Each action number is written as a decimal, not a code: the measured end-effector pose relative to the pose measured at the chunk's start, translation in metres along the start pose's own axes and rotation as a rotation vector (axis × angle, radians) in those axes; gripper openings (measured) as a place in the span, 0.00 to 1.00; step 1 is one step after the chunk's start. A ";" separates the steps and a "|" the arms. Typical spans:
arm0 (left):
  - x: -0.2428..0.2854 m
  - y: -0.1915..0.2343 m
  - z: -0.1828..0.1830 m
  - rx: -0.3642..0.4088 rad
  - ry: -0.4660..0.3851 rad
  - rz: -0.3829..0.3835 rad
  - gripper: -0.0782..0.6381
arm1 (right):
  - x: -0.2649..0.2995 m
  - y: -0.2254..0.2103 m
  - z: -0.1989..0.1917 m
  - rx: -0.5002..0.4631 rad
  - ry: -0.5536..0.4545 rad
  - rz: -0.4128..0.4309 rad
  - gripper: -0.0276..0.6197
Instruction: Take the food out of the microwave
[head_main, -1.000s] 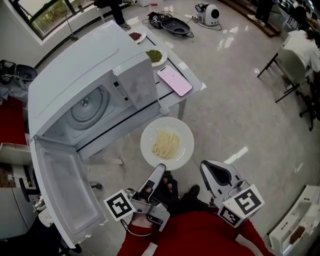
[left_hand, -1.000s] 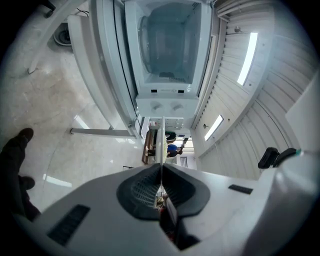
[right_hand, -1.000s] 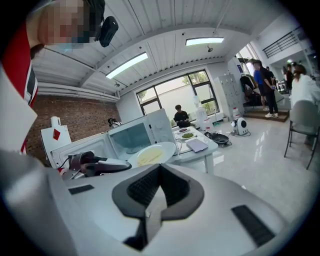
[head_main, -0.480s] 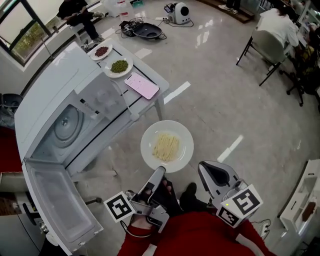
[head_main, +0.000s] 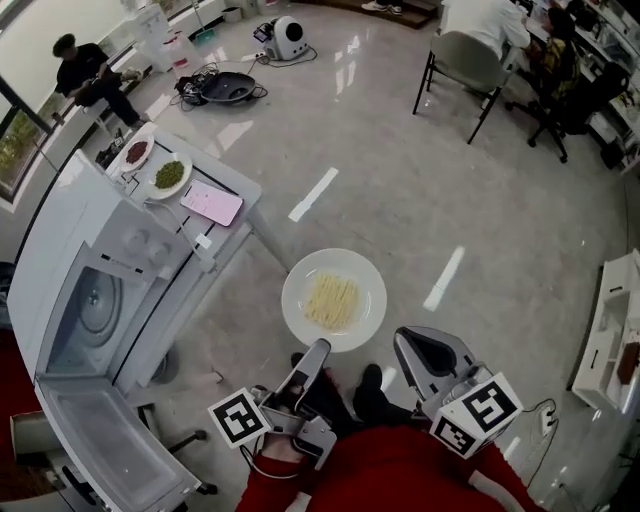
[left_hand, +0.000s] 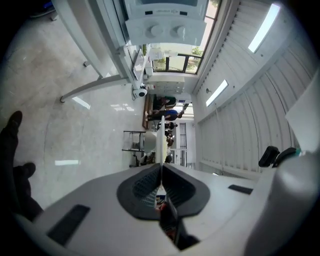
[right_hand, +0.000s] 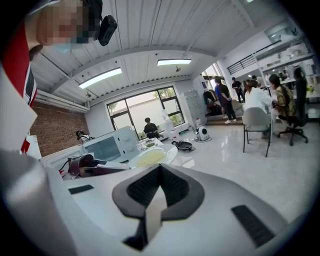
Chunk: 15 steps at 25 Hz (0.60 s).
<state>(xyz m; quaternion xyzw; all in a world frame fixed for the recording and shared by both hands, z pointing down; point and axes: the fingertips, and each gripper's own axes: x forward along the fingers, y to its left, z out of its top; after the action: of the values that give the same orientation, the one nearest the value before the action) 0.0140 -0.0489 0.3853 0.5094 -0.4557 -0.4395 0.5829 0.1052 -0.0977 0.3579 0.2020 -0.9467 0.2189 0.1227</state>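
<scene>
Microwave: a white box-shaped microwave oven (head_main: 60, 250) stood at the left of the head view, its hinged door (head_main: 110, 450) swung wide open and its round glass turntable (head_main: 95, 305) bare.
Table: a pale rectangular table (head_main: 235, 185) carried the oven and, beyond it, a pink flat phone (head_main: 211, 203), a small white plate of green food (head_main: 169, 174) and a small white plate of dark red food (head_main: 137, 152).
Floor beyond: a black round pan (head_main: 228, 88) and a white rounded appliance (head_main: 288, 38) sat on the glossy grey floor (head_main: 400, 190). A grey chair (head_main: 470, 60) stood farther right, and a seated person in black (head_main: 85, 75) was at the far left.
In the way: the table's slanted white leg (head_main: 268, 243) stood between the oven and the food.
Food: a white round plate (head_main: 300, 300) held a loose heap of pale yellow noodles (head_main: 333, 300) at its centre, level, over the floor and well apart from the oven's mouth.
Left gripper: the left gripper (left_hand: 161, 167) pinched the plate's near rim, the rim showing edge-on as a thin white line between the ribbed black pads (left_hand: 145, 187).
Right gripper: the right gripper (right_hand: 159, 169) hung beside the plate, not touching it, its jaws pressed together on nothing.
Person: red sleeves (head_main: 400, 480) showed at the bottom of the head view.
</scene>
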 end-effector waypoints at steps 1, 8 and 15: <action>0.005 0.001 -0.006 0.000 0.020 0.001 0.13 | -0.006 -0.005 -0.001 0.007 -0.007 -0.018 0.06; 0.036 0.001 -0.048 0.006 0.187 0.005 0.13 | -0.050 -0.036 -0.008 0.065 -0.055 -0.162 0.06; 0.060 0.001 -0.083 0.011 0.300 0.001 0.13 | -0.077 -0.058 -0.013 0.110 -0.093 -0.241 0.06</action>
<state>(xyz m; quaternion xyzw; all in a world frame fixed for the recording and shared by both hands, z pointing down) 0.1068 -0.0917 0.3861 0.5722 -0.3660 -0.3557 0.6419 0.2011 -0.1139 0.3660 0.3304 -0.9069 0.2445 0.0929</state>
